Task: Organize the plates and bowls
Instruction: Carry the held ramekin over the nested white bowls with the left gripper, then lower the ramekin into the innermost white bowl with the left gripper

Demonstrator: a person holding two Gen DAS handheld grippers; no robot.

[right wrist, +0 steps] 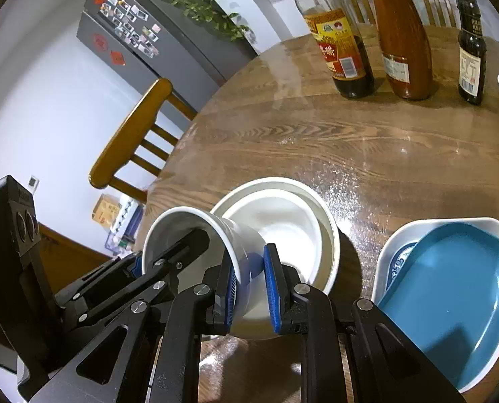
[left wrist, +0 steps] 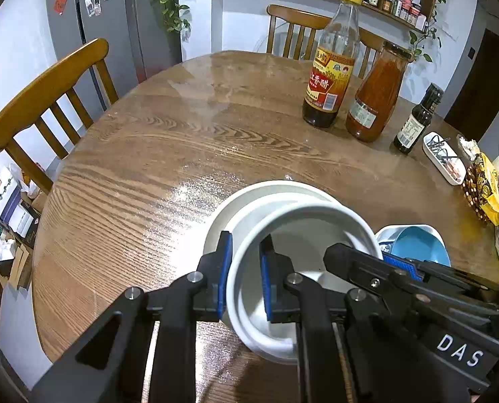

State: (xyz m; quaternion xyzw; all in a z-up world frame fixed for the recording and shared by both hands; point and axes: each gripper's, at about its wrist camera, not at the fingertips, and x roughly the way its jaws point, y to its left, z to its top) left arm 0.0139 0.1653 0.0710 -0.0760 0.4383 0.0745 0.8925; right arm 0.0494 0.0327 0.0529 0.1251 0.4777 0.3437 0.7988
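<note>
Both grippers hold one white bowl (left wrist: 303,215) by opposite sides of its rim. My left gripper (left wrist: 246,268) is shut on the near-left rim, one blue pad inside and one outside. My right gripper (left wrist: 373,252) comes in from the right and clamps the far-right rim. In the right wrist view the right gripper (right wrist: 251,282) pinches the wall of the tilted white bowl (right wrist: 239,235), with the left gripper (right wrist: 155,255) on its other edge. The held bowl hangs partly inside a wider white bowl (right wrist: 283,221) standing on the round wooden table (left wrist: 182,134).
A blue plate (right wrist: 451,285) lies in a white dish (right wrist: 393,245) just right of the bowls. Further back stand a vinegar bottle (left wrist: 333,74), a red sauce jar (left wrist: 377,97) and a small dark bottle (left wrist: 417,121). A small white tray (left wrist: 441,158) and wooden chairs (left wrist: 47,100) line the edges.
</note>
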